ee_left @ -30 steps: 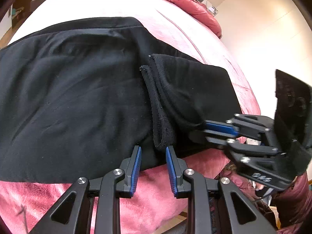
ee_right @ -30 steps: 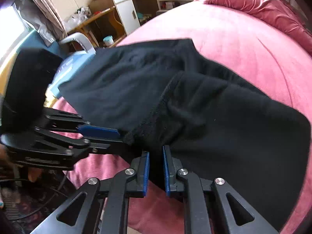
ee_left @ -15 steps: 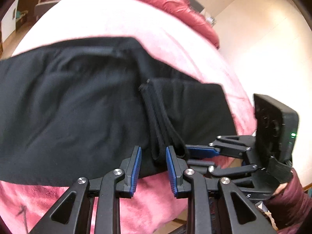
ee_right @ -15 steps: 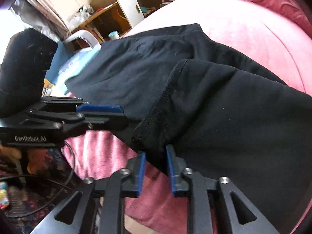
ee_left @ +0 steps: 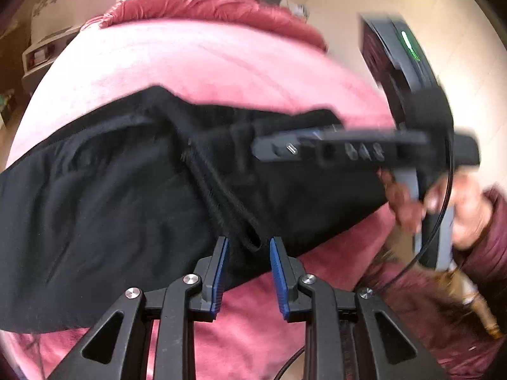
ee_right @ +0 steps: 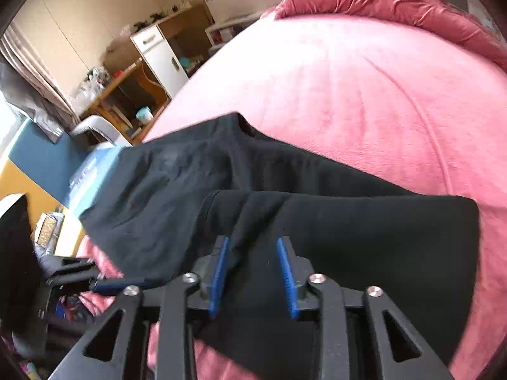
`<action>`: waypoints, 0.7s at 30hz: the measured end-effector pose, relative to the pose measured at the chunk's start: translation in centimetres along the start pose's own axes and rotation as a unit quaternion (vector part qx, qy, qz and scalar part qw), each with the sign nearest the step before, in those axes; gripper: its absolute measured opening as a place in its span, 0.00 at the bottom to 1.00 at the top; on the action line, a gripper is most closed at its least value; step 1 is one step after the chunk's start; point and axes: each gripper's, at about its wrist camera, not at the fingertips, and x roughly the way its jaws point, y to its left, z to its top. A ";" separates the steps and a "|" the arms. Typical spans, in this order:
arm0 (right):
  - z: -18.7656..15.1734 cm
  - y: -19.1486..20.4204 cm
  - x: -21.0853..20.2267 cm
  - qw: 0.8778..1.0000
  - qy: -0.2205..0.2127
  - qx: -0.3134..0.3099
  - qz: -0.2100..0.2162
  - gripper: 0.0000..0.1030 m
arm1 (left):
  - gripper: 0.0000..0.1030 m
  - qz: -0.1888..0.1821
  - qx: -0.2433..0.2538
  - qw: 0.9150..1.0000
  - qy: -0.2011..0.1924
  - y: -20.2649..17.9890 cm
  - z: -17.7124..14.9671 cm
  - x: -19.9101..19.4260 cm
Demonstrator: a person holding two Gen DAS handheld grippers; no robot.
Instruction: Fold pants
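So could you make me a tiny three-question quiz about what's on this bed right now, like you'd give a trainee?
1. True or false: the black fabric pants lie on a pink plush blanket.
2. Multiple choice: the blue-padded fingers of the left gripper are A) spread open, B) shut tight, C) out of view.
3. Fill in: in the right wrist view, the right gripper hangs over the pants with its fingers ____.

Key: 1 true; 2 A; 3 open, with a clear gap between them and no cloth visibly pinched.
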 end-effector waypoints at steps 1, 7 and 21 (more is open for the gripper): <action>0.3 0.4 1.1 1.000 0.009 -0.007 0.002 0.29 | 0.26 0.008 -0.003 1.000 0.013 0.1 -0.2 0.6; 1.1 1.3 4.9 0.998 0.035 -0.044 -0.028 0.30 | 0.26 0.023 -0.008 0.999 0.037 0.4 -1.2 1.8; -1.1 2.6 0.4 0.999 -0.008 -0.023 -0.029 0.30 | 0.32 0.067 -0.046 0.996 -0.029 2.5 -1.4 -3.7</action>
